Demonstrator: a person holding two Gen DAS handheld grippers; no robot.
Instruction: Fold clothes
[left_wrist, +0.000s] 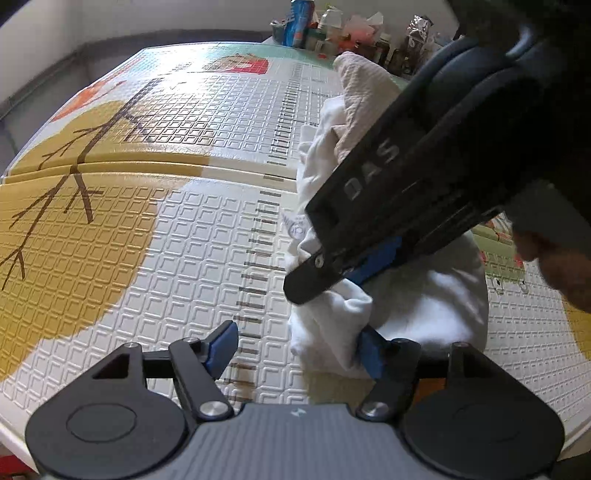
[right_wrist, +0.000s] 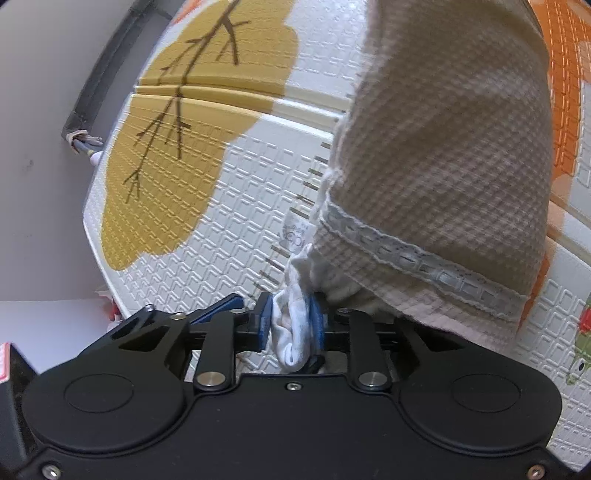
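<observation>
Right gripper (right_wrist: 291, 326) clamped on bunched white cloth (right_wrist: 295, 332), beige checked garment (right_wrist: 443, 147) hanging just beyond, over play mat (right_wrist: 240, 206). Left gripper (left_wrist: 299, 347) jaws apart, right pad touching the white fabric, nothing pinched.

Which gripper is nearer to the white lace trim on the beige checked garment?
Right. The right gripper pinches white cloth just below the lace trim. The left gripper stands open farther back, one finger beside the white cloth.

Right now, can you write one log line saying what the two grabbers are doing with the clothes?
left gripper: open, cloth beside one pad | right gripper: white cloth bunched between pads | checked garment: hanging over play mat
</observation>
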